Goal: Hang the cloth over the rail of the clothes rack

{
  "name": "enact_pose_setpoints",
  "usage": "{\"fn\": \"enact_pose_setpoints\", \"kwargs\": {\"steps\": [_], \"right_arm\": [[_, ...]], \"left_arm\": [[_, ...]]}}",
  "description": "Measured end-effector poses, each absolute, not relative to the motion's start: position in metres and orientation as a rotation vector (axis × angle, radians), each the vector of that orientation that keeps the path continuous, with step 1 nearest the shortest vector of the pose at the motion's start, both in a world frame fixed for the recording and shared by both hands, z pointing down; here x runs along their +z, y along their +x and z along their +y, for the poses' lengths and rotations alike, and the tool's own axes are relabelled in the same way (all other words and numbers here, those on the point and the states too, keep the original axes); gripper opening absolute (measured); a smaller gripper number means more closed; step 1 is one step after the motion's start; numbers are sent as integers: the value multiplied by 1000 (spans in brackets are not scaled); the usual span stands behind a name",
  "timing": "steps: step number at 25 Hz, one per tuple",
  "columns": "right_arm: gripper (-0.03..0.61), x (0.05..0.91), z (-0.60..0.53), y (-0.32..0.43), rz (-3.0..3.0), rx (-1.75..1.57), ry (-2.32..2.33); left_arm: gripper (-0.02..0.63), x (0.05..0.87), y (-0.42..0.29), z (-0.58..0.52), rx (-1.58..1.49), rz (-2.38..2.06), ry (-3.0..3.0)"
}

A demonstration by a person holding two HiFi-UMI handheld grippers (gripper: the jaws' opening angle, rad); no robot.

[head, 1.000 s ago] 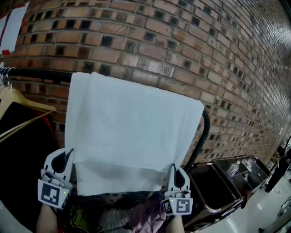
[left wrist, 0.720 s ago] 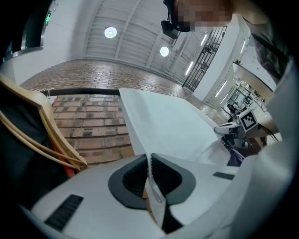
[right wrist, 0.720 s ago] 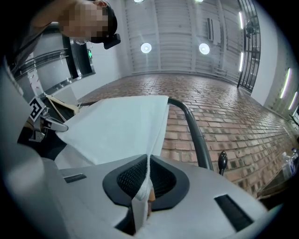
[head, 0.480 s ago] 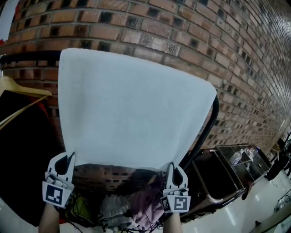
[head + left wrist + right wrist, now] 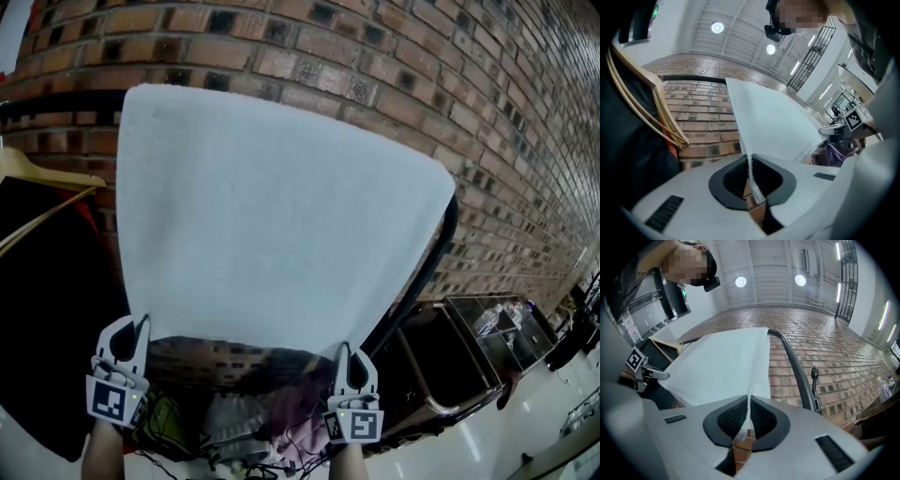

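Observation:
A white cloth (image 5: 281, 216) hangs draped over the black rail (image 5: 56, 105) of the clothes rack, spread flat in front of the brick wall. My left gripper (image 5: 142, 324) is shut on the cloth's lower left corner. My right gripper (image 5: 344, 351) is shut on its lower right corner. In the left gripper view the cloth (image 5: 768, 124) rises from between the jaws up to the rail (image 5: 693, 78). The right gripper view shows the cloth (image 5: 726, 366) pinched the same way, with the rail's bent end (image 5: 792, 362) beside it.
Wooden hangers (image 5: 47, 183) with dark garments hang on the rail at the left. A dark metal cart (image 5: 450, 375) stands at the lower right. A heap of clothes (image 5: 262, 431) lies below the cloth. The brick wall (image 5: 394, 56) is close behind the rack.
Both grippers have sunk with the cloth's lower corners, drawing the cloth down flatter and more spread over the rail. The front edge now hangs lower in the view.

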State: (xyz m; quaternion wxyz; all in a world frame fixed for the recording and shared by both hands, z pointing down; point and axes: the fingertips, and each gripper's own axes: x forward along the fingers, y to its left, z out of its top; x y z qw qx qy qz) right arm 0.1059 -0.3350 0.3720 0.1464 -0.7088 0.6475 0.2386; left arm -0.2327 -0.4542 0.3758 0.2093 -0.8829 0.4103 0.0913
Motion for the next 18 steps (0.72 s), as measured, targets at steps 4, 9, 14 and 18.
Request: {"fn": "enact_pose_setpoints", "kwargs": {"steps": [4, 9, 14, 18], "right_arm": [[44, 373, -334, 110, 1850, 661, -2034], [60, 382, -328, 115, 1840, 615, -2090], [87, 389, -329, 115, 1851, 608, -2121], [106, 396, -328, 115, 1892, 596, -2097]], "left_arm": [[44, 377, -232, -448, 288, 1094, -2460], [91, 374, -238, -444, 335, 1119, -2418], [163, 390, -239, -447, 286, 1153, -2428], [164, 402, -238, -445, 267, 1202, -2446]]}}
